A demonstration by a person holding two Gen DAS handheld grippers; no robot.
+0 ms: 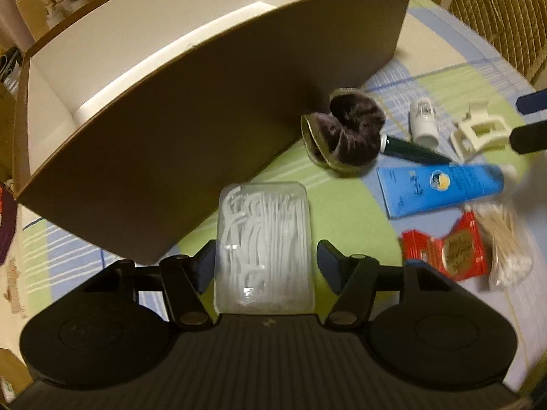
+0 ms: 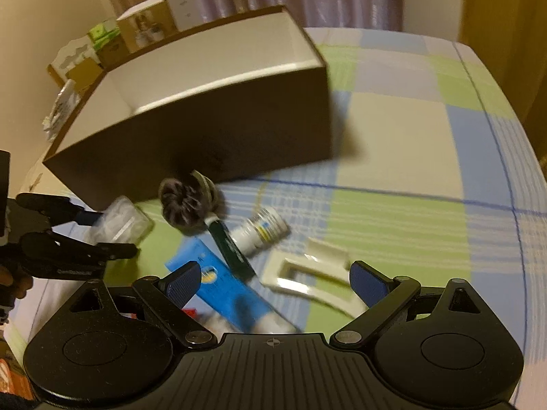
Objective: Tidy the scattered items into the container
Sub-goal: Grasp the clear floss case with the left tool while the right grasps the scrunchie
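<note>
In the left wrist view, the left gripper [image 1: 265,263] straddles a clear plastic case of white floss picks [image 1: 263,242] at lower centre; its left finger [image 1: 205,266] seems to touch the case while the right one stands just clear, so no firm pinch shows. The case lies on a green, blue and cream checked cloth [image 1: 342,212], just in front of the open brown cardboard box with a white inside [image 1: 171,130] filling the upper left. In the right wrist view, the right gripper [image 2: 277,282] is spread wide and empty at lower centre, above a cream plastic hair claw [image 2: 307,273] and a blue tube [image 2: 225,287], with a dark velvet scrunchie [image 2: 186,201] near the box's front wall.
</note>
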